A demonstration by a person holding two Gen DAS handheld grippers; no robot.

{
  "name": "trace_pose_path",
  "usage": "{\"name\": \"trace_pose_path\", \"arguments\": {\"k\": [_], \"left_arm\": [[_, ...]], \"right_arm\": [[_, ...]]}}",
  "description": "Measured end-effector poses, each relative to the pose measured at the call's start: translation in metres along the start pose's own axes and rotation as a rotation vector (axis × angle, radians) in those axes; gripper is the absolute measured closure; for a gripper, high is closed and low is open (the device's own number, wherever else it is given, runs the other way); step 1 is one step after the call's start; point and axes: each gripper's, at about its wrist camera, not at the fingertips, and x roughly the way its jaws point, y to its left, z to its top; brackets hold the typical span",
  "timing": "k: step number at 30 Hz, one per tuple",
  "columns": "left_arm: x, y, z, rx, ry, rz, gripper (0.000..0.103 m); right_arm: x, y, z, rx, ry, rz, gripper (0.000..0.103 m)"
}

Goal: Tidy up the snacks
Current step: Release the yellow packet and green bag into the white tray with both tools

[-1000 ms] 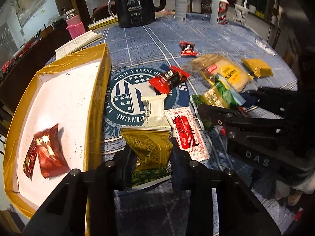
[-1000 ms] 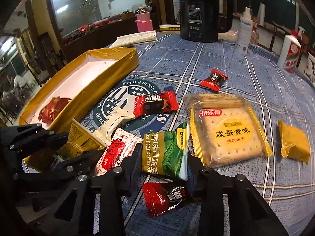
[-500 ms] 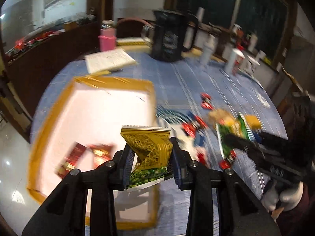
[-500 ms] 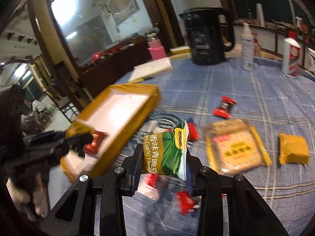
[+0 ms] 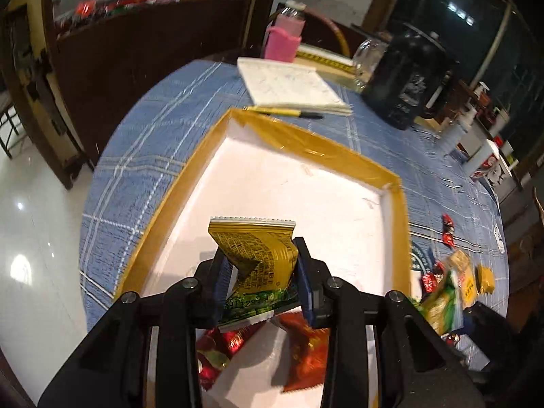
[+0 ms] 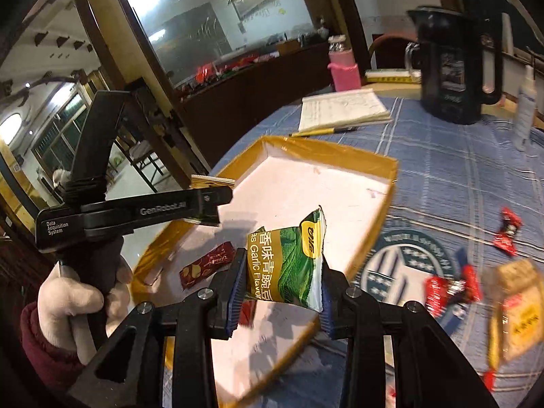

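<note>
Left gripper [image 5: 261, 272] clamped on a gold snack packet [image 5: 260, 255], held above the near end of the gold-rimmed tray [image 5: 397, 224]; packet upright, crumpled, green strip at its bottom edge. Right gripper [image 6: 282, 292] clamped on a green snack packet [image 6: 289, 265], also over the tray's near end, beside the left gripper, which shows side-on in the right wrist view at [image 6: 210, 204]. Gloved left hand [image 6: 74, 306] grips that tool's handle. On the tray's white floor near the grippers lie red packets [image 5: 306, 353], flat, one seen at [image 6: 207, 265]. Right of the tray, on the blue checked tablecloth [image 6: 459, 170], loose snacks: small red candies [image 6: 506, 231], a yellow cracker pack [image 6: 520, 309], blurred. Past the tray's far rim, a yellow pen [image 5: 282, 112] just beside a white notepad [image 5: 292, 88]. Farther right of the tray, a black kettle [image 6: 452, 64]; behind the notepad, a pink-sleeved bottle [image 5: 284, 35] at the table's far edge.
</note>
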Motion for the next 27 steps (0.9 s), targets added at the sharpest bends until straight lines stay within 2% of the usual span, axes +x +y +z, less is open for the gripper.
{"name": "trace_pose_path", "arguments": {"k": [6, 8, 11, 12, 17, 20, 24, 27], "left_arm": [[0.014, 0.012, 0.003, -0.037, 0.035, -0.042, 0.069], [0.015, 0.016, 0.003, -0.061, 0.044, -0.066, 0.063], [0.010, 0.020, 0.002, -0.078, 0.033, -0.084, 0.060], [0.006, 0.021, 0.000, -0.084, 0.026, -0.091, 0.060], [-0.021, 0.012, -0.007, -0.084, -0.029, -0.113, 0.060], [-0.042, -0.005, -0.014, -0.061, -0.069, -0.135, 0.059], [-0.067, -0.036, -0.028, -0.006, -0.100, -0.189, 0.049], [-0.083, -0.068, -0.045, 0.047, -0.108, -0.231, 0.041]], "right_arm": [[0.037, 0.008, -0.001, -0.003, 0.059, -0.018, 0.065], [0.041, 0.006, -0.003, 0.012, 0.063, -0.020, 0.063], [0.046, 0.002, 0.001, 0.046, 0.069, 0.000, 0.053], [0.045, 0.001, 0.003, 0.053, 0.063, 0.003, 0.053], [0.019, -0.007, 0.010, 0.073, 0.002, 0.014, 0.051], [-0.011, -0.017, 0.010, 0.080, -0.049, 0.010, 0.051], [-0.051, -0.040, 0.002, 0.104, -0.093, 0.006, 0.051], [-0.094, -0.078, -0.017, 0.140, -0.134, -0.036, 0.048]]}}
